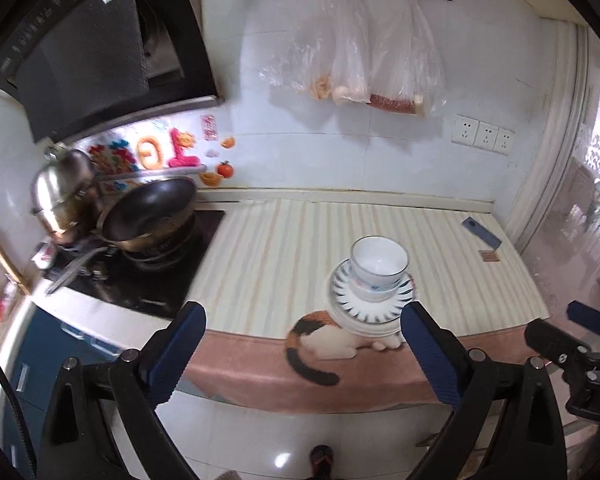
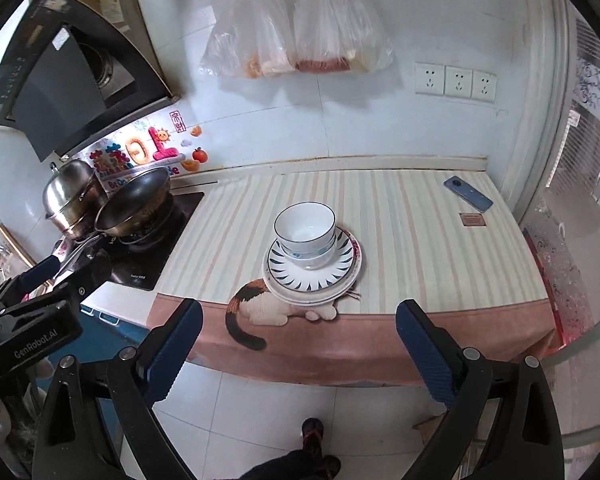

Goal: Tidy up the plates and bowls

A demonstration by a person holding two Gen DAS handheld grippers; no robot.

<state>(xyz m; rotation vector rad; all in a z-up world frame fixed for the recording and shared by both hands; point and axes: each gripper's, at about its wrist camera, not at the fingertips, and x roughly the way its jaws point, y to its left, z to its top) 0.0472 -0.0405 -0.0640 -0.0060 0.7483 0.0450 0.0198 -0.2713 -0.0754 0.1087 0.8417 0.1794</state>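
White bowls (image 1: pixel 378 262) (image 2: pixel 305 227) sit nested on a stack of plates (image 1: pixel 374 304) (image 2: pixel 342 268) whose top plate has a dark leaf-pattern rim. The stack stands near the front edge of the striped counter mat, above a printed cat. My left gripper (image 1: pixel 300 344) is open and held back over the floor, in front of the counter and left of the stack, with nothing between its fingers. My right gripper (image 2: pixel 298 340) is also open and empty, hanging in front of the counter edge below the stack. Each gripper shows at the side of the other's view.
A wok (image 1: pixel 150 216) (image 2: pixel 134 204) and a steel pot (image 1: pixel 62 190) (image 2: pixel 74 196) stand on the hob at the left under a range hood. A blue phone (image 2: pixel 468 194) and a small card (image 2: pixel 473 219) lie at the mat's far right. Plastic bags (image 2: pixel 296 24) hang on the wall.
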